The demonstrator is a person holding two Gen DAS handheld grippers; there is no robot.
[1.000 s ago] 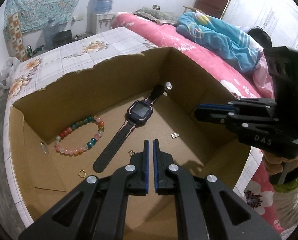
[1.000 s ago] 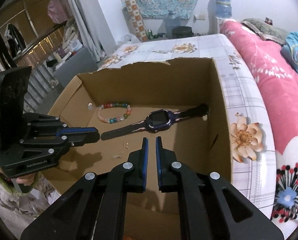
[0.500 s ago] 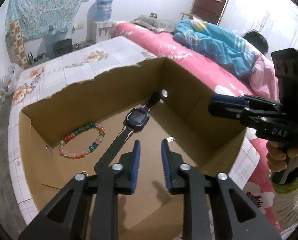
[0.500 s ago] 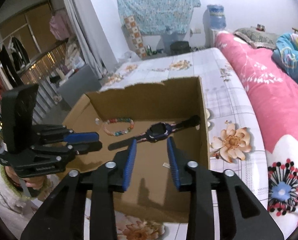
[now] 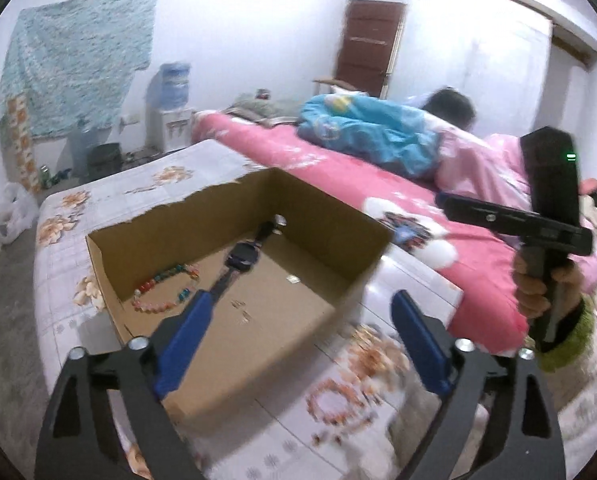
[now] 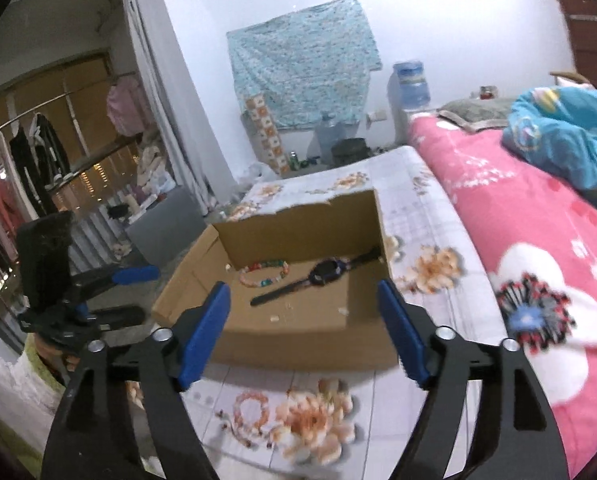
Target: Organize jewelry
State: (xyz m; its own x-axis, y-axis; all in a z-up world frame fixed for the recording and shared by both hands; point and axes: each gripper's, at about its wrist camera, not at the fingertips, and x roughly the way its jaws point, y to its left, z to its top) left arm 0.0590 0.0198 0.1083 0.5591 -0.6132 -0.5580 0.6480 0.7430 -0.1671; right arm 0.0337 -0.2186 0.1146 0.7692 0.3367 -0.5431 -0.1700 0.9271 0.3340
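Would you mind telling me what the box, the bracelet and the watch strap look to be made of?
The box looks like plain brown cardboard, matte, with a ragged torn edge along its back wall. The bracelet is a loop of small round beads in pink, red and teal; stone, glass or plastic, too blurred to say. The watch strap looks like dark, flexible rubber or silicone, lying flat and matte.

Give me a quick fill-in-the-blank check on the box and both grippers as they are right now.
1. The beaded bracelet and the watch lie inside the cardboard ____.
2. Between the fingers of the left gripper, which are opening, there is ____.
3. The right gripper is opening and holds ____.
4. The gripper pads are coloured ____.

Missing words: box; nothing; nothing; blue
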